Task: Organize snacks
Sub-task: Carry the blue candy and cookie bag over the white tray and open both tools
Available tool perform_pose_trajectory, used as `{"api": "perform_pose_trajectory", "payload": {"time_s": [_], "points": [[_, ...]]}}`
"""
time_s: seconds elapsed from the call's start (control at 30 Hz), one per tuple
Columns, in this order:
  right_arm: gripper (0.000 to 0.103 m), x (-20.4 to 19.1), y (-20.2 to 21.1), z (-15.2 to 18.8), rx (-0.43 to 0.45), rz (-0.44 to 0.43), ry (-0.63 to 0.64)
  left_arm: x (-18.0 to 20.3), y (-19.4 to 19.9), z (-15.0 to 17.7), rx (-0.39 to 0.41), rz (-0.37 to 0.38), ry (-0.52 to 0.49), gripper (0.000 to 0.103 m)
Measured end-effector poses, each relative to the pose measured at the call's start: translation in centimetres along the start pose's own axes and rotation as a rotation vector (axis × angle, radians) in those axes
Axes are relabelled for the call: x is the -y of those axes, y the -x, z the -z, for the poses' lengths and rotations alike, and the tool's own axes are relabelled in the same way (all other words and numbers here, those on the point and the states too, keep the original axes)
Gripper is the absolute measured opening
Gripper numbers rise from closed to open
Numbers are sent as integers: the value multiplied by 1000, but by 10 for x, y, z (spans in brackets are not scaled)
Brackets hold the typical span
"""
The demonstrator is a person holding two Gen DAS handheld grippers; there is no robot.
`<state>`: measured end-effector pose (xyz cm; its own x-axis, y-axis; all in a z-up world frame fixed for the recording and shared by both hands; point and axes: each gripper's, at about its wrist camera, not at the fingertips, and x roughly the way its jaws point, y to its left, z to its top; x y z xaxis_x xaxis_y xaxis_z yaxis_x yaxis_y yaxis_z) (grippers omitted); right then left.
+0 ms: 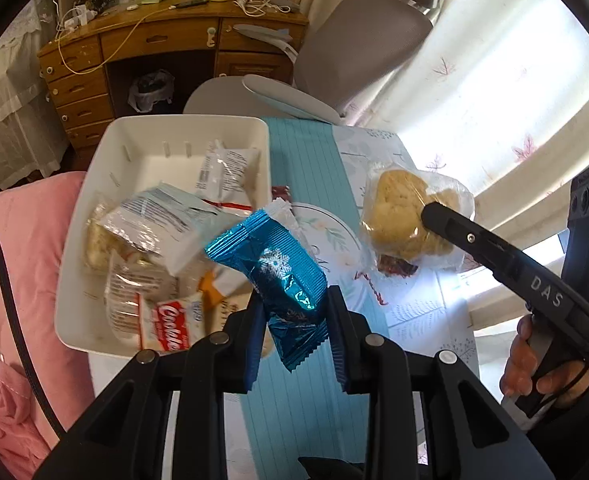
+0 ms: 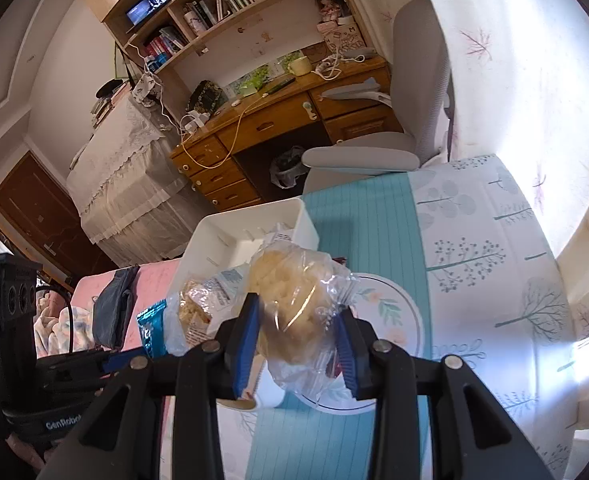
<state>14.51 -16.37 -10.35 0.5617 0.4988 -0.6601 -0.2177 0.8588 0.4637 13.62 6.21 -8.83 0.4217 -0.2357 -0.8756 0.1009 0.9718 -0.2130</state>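
My left gripper (image 1: 292,316) is shut on a blue foil snack pack (image 1: 274,268) with a snowflake print, held above the table beside the white bin (image 1: 142,136). The bin holds several wrapped snacks, among them a red "Cookie" pack (image 1: 172,326). My right gripper (image 2: 298,344) is shut on a clear-bagged yellow pastry (image 2: 290,304), lifted over a floral plate (image 2: 398,312). In the left wrist view the pastry (image 1: 402,212) and the right gripper's finger (image 1: 490,248) are at right. The blue pack's end (image 2: 150,326) shows at left in the right wrist view.
A small red-wrapped snack (image 1: 398,266) lies on the plate (image 1: 326,232). The table has a teal and tree-print cloth (image 2: 490,248). A grey office chair (image 1: 354,48), a wooden desk (image 1: 142,44) and pink bedding (image 1: 26,248) surround the table.
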Motion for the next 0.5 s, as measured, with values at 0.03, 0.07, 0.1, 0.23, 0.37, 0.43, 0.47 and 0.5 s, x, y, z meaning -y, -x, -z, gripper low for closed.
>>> {"api": "perform_pose_trajectory", "payload": {"time_s": [0.03, 0.07, 0.1, 0.23, 0.37, 0.43, 0.47, 0.5], "points": [[36, -5, -2, 1, 3, -4, 1, -5, 1, -2, 2, -3, -1, 27], [36, -10, -5, 2, 5, -8, 2, -12, 3, -3, 5, -7, -1, 27], [36, -15, -7, 3, 6, -11, 3, -16, 3, -5, 6, -10, -1, 27], [34, -34, -21, 6, 4, -25, 0, -38, 3, -10, 11, -19, 8, 27], [33, -49, -34, 10, -1, -32, 1, -61, 1, -15, 21, -26, 18, 28], [33, -55, -41, 12, -5, -38, -1, -68, 0, -16, 23, -29, 22, 28], [33, -58, -43, 14, -7, -42, -1, -73, -2, -17, 20, -29, 20, 28], [33, -61, -45, 15, -9, -46, -1, -75, -3, -18, 21, -31, 20, 28]]}}
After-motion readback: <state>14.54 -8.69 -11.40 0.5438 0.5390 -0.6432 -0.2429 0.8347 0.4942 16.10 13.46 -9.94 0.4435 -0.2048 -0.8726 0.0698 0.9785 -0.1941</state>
